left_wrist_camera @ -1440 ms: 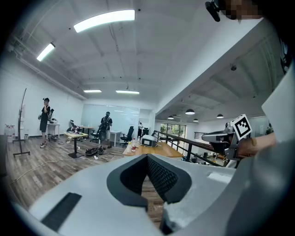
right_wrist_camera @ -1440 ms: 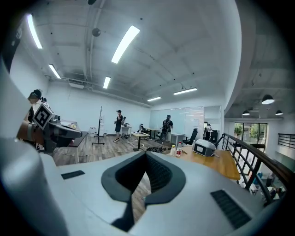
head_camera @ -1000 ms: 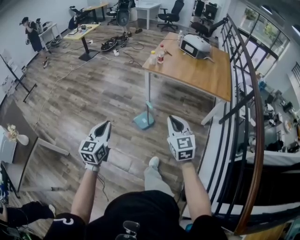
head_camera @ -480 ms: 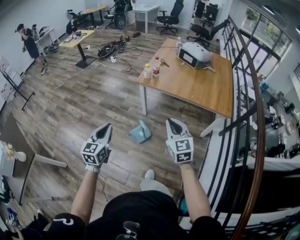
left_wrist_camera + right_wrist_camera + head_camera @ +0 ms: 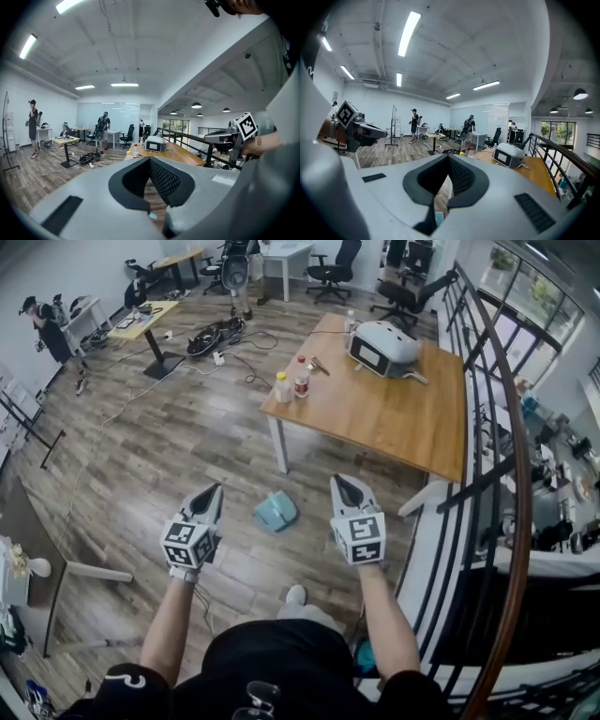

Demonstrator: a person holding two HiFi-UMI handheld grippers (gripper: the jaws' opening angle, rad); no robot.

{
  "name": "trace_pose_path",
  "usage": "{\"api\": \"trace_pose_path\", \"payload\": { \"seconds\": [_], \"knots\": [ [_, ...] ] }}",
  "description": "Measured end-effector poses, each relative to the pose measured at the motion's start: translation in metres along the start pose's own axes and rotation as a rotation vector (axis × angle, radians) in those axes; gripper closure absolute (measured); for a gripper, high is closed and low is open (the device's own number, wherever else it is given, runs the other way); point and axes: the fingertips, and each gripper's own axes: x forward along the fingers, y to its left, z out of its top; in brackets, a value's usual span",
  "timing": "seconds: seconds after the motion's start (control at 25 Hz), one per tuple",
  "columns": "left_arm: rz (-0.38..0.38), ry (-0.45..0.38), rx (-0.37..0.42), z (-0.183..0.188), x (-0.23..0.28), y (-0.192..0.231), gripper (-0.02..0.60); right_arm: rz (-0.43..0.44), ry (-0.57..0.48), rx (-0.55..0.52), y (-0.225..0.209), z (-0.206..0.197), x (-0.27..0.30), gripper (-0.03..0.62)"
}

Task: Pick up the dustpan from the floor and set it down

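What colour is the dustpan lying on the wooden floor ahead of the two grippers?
It is a pale teal plastic dustpan, clearest in the head view.

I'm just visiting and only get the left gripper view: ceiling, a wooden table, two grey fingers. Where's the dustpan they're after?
Observer: The head view shows the dustpan lying on the wood floor, just ahead of the person, near a leg of the table.
Operator: Is anything holding it?
Observer: No. In the head view it lies alone between the left gripper and the right gripper, and neither touches it.
Operator: What about that other gripper's fingers?
Observer: The right gripper view shows its fingers closed together, with nothing between them.
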Motion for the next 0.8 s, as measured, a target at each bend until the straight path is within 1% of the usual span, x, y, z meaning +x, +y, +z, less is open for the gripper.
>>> {"api": "trace_pose_path", "payload": {
  "seconds": [0.16,0.36,0.64,0.8],
  "knots": [
    [-0.004,0.002,-0.002,0.001,0.011,0.001,0.583,0.002,0.0,0.005,-0.007,-0.002,0.008,0.6],
    [0.001,-0.003,-0.024,-0.001,0.016,0.003,0.583,0.013,0.013,0.008,-0.004,-0.004,0.011,0.6],
    [0.004,-0.002,-0.039,-0.006,0.021,0.022,0.583,0.03,0.016,0.003,0.009,-0.001,0.034,0.6],
    [-0.005,-0.007,-0.053,-0.011,0.033,0.032,0.583,0.042,0.028,-0.003,0.012,-0.005,0.052,0.6]
  ]
}}
